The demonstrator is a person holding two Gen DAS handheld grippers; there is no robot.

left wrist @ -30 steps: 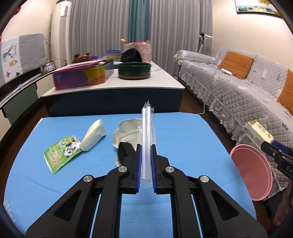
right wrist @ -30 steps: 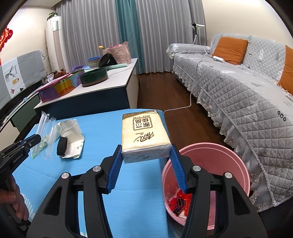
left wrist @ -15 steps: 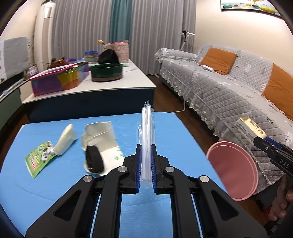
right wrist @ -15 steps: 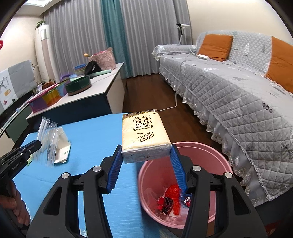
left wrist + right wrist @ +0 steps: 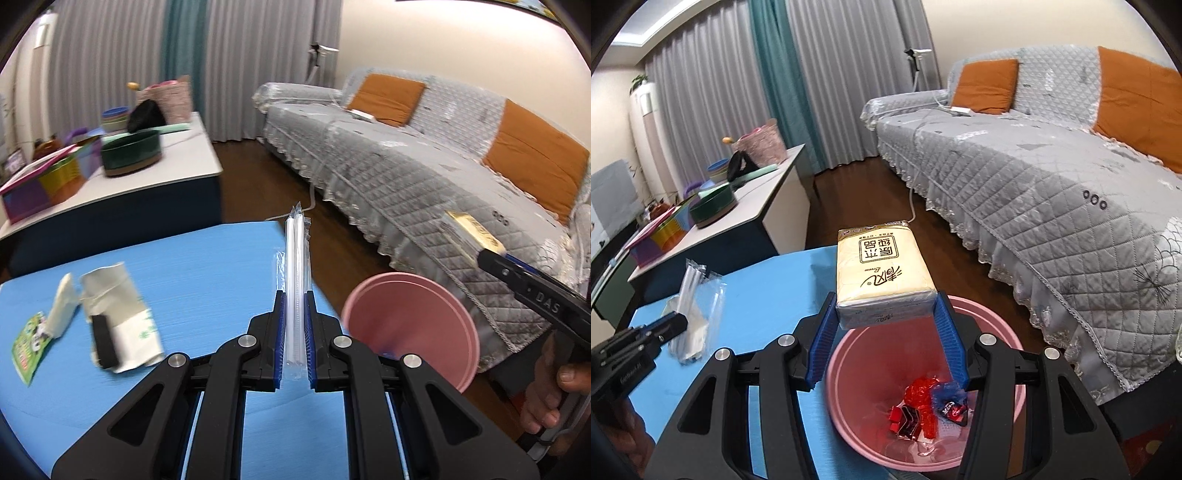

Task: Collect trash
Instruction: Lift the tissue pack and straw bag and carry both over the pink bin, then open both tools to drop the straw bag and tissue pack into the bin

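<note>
The right gripper (image 5: 884, 332) clamps a yellow tissue pack (image 5: 882, 275) above the pink trash bin (image 5: 1012, 343), while the left gripper (image 5: 294, 336), nearly closed, pinches wrapped plastic straws (image 5: 295, 273) over the blue table (image 5: 207, 258).

Tissue pack (image 5: 882, 273) above bin (image 5: 997, 332), right of table (image 5: 768, 280)

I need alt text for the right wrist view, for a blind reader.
The right gripper holds a yellow tissue pack above a pink bin containing red wrappers. Beside it are a blue table and a grey sofa.
</note>
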